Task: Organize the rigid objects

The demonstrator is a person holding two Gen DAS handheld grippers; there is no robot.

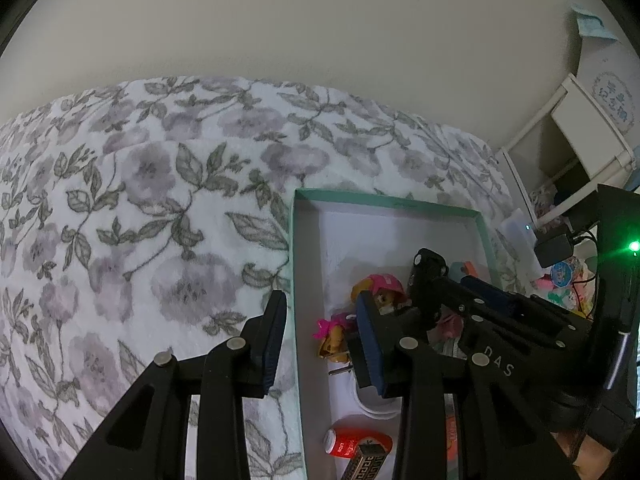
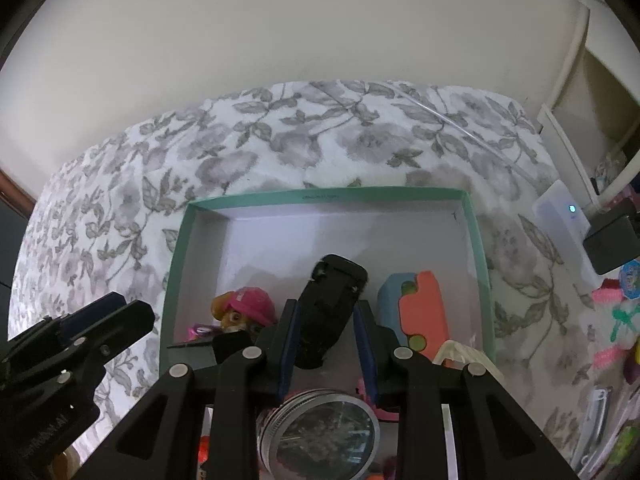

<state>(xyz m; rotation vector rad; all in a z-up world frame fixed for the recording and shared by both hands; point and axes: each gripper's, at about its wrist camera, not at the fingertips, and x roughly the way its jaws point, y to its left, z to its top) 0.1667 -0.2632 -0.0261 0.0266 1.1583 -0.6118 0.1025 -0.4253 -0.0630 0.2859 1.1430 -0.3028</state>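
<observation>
On my right wrist view, at the lower left of the frame, I see my left gripper [image 2: 110, 312] hanging over the floral blanket [image 2: 120, 184], just outside the left wall of the teal-rimmed box [image 2: 176, 256]. On my left wrist view its jaws stand apart with nothing clamped: they straddle that wall, one pad over the blanket, the other inside the box in front of the toy dog in a pink cap [image 2: 244, 306].

At the centre of the right wrist frame my right gripper [image 2: 326, 326] is clamped on a black toy car [image 2: 332, 304], its blue pads pressed against the car's sides, the car pointing up and away over the white box floor. Below it, at the bottom centre, lies a round jar with a metal rim [image 2: 320, 434]. Right of the car, a blue and orange toy vehicle [image 2: 416, 312] lies inside the box near its right wall. Further right, outside the box, small colourful items sit on the blanket.
</observation>
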